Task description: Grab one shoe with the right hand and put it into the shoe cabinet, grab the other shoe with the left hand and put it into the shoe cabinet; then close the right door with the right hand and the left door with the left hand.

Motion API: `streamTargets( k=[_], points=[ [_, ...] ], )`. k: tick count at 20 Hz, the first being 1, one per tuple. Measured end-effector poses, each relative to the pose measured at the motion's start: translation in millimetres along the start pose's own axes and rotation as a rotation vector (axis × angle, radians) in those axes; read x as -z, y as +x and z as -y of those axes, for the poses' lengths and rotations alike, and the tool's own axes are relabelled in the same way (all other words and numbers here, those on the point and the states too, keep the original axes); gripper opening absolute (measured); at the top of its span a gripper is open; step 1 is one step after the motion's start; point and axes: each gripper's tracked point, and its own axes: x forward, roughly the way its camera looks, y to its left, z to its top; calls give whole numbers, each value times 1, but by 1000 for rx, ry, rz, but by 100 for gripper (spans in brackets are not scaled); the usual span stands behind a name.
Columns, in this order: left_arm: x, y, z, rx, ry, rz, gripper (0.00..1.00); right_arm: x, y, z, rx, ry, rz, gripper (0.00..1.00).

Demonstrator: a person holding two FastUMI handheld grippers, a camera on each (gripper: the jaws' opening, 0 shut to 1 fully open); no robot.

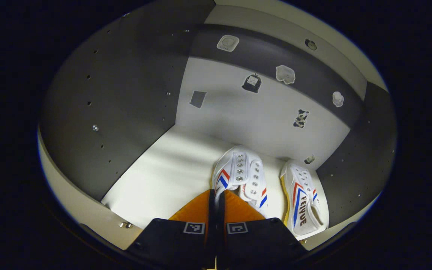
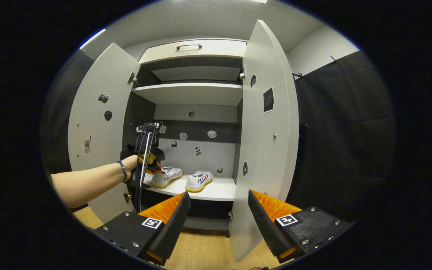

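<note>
Left gripper fingers pressed together on the heel edge of the left shoe, pinching its rim between them; shoe sits flat on the white shelf inside the shoe cabinet, toe toward the back panel. Second shoe lies just beside it to the right, apart from it, near the cabinet's dark right wall, also toe to the back. Small stickers on the back panel and on the dark band above it. Dark left wall has rows of peg holes. In the right gripper view, right gripper fingers spread wide, nothing between them, held outside the cabinet low in front of it, above the wooden floor. Same view shows the person's hand with a wristband holding the left gripper at the shelf's front edge, at the heel of the left shoe; the other shoe right of it on the same shelf. Left door and right door both wide open, stickers on their inner faces. Upper shelf above the shoes, a drawer with a handle on top. Black cloth wall to the right of the cabinet.
</note>
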Motion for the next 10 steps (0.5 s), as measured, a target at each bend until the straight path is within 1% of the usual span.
streamTargets(
  k=[1,2,4,5,6,7,10],
  points=[
    [0,-4,-1,-4,-5,22,13,0,-2,-2,-8,6,-3,94],
    [4,-11,-7,-12,-5,31,24,0,-6,-5,-22,14,-6,94],
    [6,-27,-19,-42,2,77,72,-1,-14,-5,-33,30,-8,94],
    [-1,-38,-24,-47,3,136,96,-1,-18,-4,-41,40,-14,94],
    [-4,-50,-20,-26,0,173,99,-2,-22,-2,-41,47,-16,94],
    [-4,-65,-15,-1,2,197,97,-5,-26,4,-35,48,-14,94],
    [-12,-109,-3,49,52,267,97,-11,-36,27,13,40,-3,94]
  ],
)
